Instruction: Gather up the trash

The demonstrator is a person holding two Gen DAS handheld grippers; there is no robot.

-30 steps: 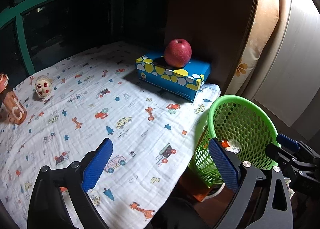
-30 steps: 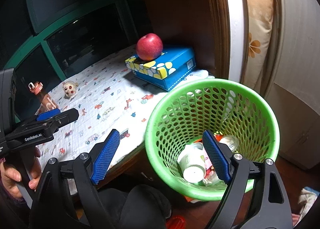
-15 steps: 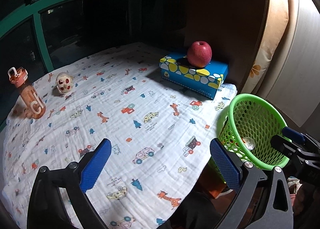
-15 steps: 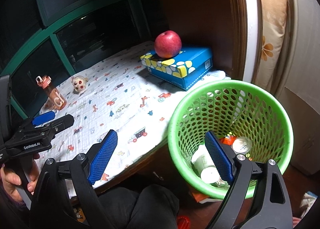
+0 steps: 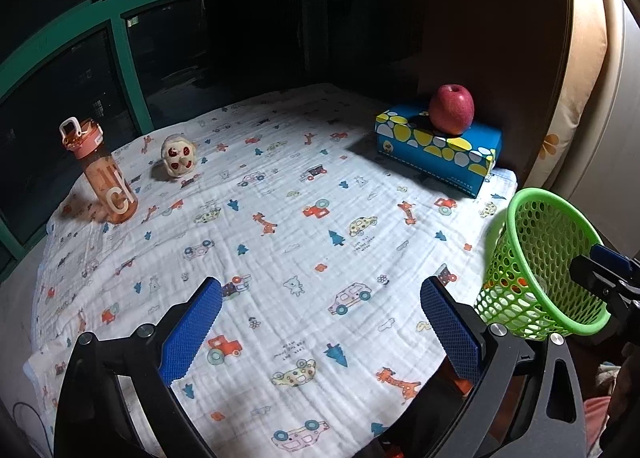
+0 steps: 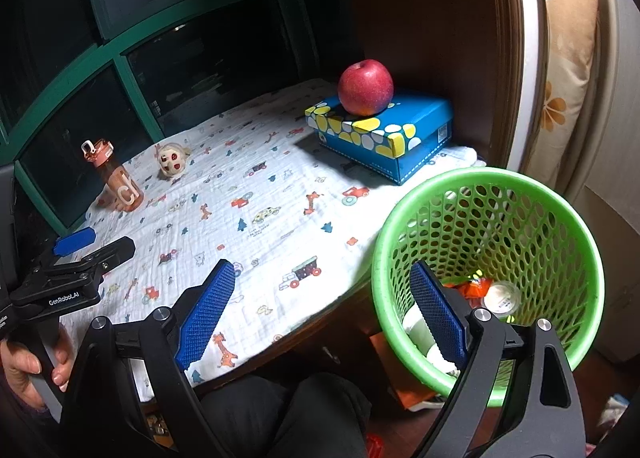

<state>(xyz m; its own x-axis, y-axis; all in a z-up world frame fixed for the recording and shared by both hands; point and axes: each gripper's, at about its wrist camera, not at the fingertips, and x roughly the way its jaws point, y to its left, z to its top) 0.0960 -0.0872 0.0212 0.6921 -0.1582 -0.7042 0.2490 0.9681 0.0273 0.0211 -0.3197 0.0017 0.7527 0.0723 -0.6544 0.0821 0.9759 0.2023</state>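
A: Both grippers are spread wide and empty. The left gripper (image 5: 320, 322) hangs over the patterned cloth (image 5: 280, 242); the right gripper (image 6: 320, 310) has just been opening, nothing between its pads, one finger over the cloth edge, the other over the green bin (image 6: 492, 266).

B: And the trash (image 6: 476, 298) sits in the bin bottom: cups, an orange wrapper.

A: So collecting looks about finished. The cloth holds only a bottle (image 5: 100, 173), a small toy (image 5: 178, 155), and an apple (image 6: 365, 87) on a blue box (image 6: 384, 133).

B: Next is a scan for scraps, likely none.

A: Open room mid-cloth. The bin stands off the table's near corner, the box close against the wooden panel.
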